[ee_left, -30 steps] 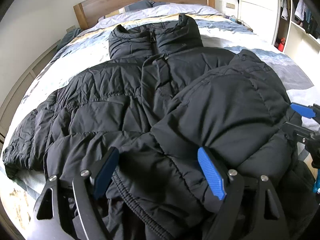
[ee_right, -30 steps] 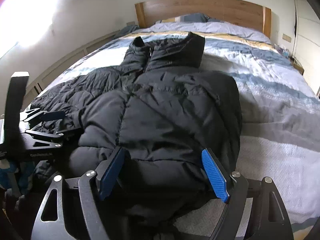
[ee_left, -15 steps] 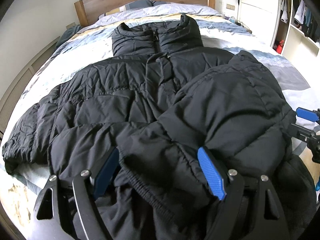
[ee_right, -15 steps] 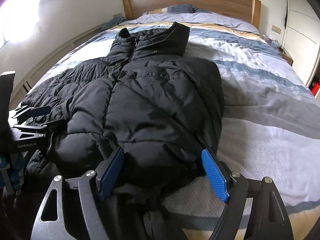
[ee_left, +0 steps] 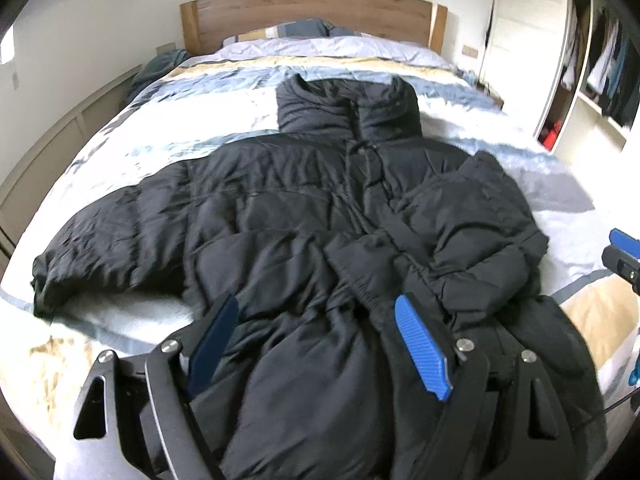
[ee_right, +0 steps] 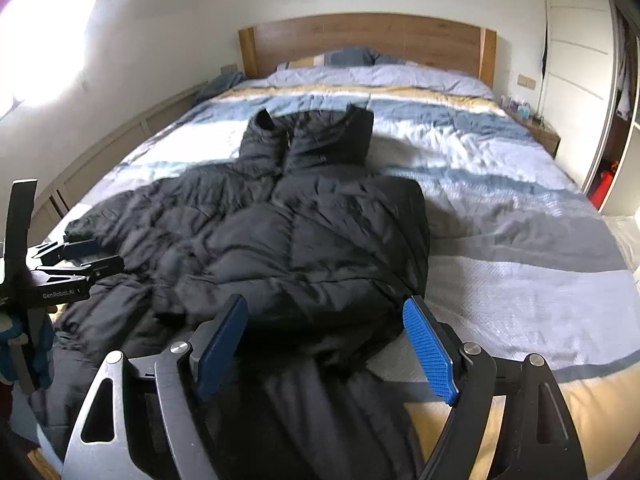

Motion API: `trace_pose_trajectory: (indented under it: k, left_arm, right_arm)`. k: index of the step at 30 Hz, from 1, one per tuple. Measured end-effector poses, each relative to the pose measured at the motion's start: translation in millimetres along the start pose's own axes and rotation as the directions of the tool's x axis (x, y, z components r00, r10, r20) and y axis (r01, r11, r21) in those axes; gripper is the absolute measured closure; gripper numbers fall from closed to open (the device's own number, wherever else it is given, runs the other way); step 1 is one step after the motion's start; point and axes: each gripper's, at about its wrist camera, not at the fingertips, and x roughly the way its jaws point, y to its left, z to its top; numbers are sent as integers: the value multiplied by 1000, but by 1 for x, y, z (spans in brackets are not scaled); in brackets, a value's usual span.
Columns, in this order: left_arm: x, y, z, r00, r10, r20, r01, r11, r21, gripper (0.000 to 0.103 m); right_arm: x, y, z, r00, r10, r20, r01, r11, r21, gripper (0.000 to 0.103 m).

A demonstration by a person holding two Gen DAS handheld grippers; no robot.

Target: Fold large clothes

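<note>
A black puffer jacket lies face up on the striped bed, collar toward the headboard. One sleeve is folded across its front; the other sleeve stretches out flat to the left. My left gripper hovers open over the hem, its blue pads wide apart and gripping nothing. My right gripper is open too, above the jacket's near right corner. Each gripper shows at the edge of the other's view: right gripper, left gripper.
The bed's duvet is bare to the right of the jacket. A wooden headboard and pillows stand at the far end. An open wardrobe is on the right, a low cabinet along the left wall.
Both grippers have drawn back and risen from the jacket, so more of the bed shows. The folded sleeve stays on the jacket's front.
</note>
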Motion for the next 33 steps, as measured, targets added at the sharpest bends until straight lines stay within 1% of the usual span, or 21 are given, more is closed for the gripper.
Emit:
trace_pose_trajectory:
  k: [3,6,7,8,9,11,14,16,17,19,20,21,25,26,27,29,31,32,33]
  left_arm:
    - [-22,32,-3,1000,-8,24,9,999,-40,22]
    - [-36,75,-8,999,-16,36,20,994,-107,22]
    - [-39,98,-12,999,-23,35,28,989,-146,22]
    - [-39,112,-14,999,-23,32,28,985,-169,22]
    - [-40,138,-18,999,-22,30,28,977,-211,22]
    - [-37,172,-24,999,-18,30,25,964,-264,22]
    - [-20,239,-37,1000,-29,7,29,928,-371,22]
    - [-6,271,-43,1000,-30,-5,24,904,-427,22]
    - [5,292,-48,999,-33,-13,23,884,-467,22]
    - [21,318,-56,999,-44,-20,27,847,-530,22]
    - [31,333,-61,998,-63,-19,40,820,-571,23]
    - [41,346,-65,996,-91,-10,65,785,-616,23]
    - [71,377,-72,986,-155,60,150,677,-720,23]
    - [81,385,-73,980,-180,90,185,634,-751,23]
    - [87,392,-74,974,-195,116,212,596,-775,23]
    - [97,401,-75,966,-206,154,244,546,-802,23]
    - [105,411,-77,962,-202,184,263,497,-827,23]
    - [107,416,-78,960,-202,195,271,479,-835,23]
    - [110,421,-81,956,-205,209,282,448,-849,23]
  right_arm:
    - [-18,16,3,1000,-5,25,5,1000,3,20]
    - [-34,34,4,999,-3,54,3,1000,12,19]
    - [-36,38,4,998,-3,56,2,1000,19,18]
    - [-37,42,4,998,-6,56,4,1000,30,18]
    - [-38,47,5,998,-11,56,8,999,39,18]
    - [-39,55,6,998,-18,60,16,999,46,18]
    - [-38,65,9,998,-26,54,22,998,63,18]
    - [-37,70,12,998,-37,46,33,997,72,18]
    - [-35,72,13,998,-44,42,40,996,80,18]
    - [-33,73,15,998,-52,36,48,994,94,18]
    - [-31,73,16,998,-62,32,58,993,99,18]
    - [-29,73,16,997,-73,26,70,992,103,18]
    - [-24,76,17,994,-106,-1,106,989,100,18]
    - [-23,76,17,994,-113,-6,113,989,98,18]
    - [-22,77,17,993,-121,-13,122,988,93,18]
    - [-21,79,19,991,-135,-19,136,987,84,18]
    - [-20,79,21,989,-146,-24,148,986,76,17]
    - [-19,79,22,989,-149,-25,150,986,74,17]
    - [-19,80,22,988,-154,-28,155,985,69,17]
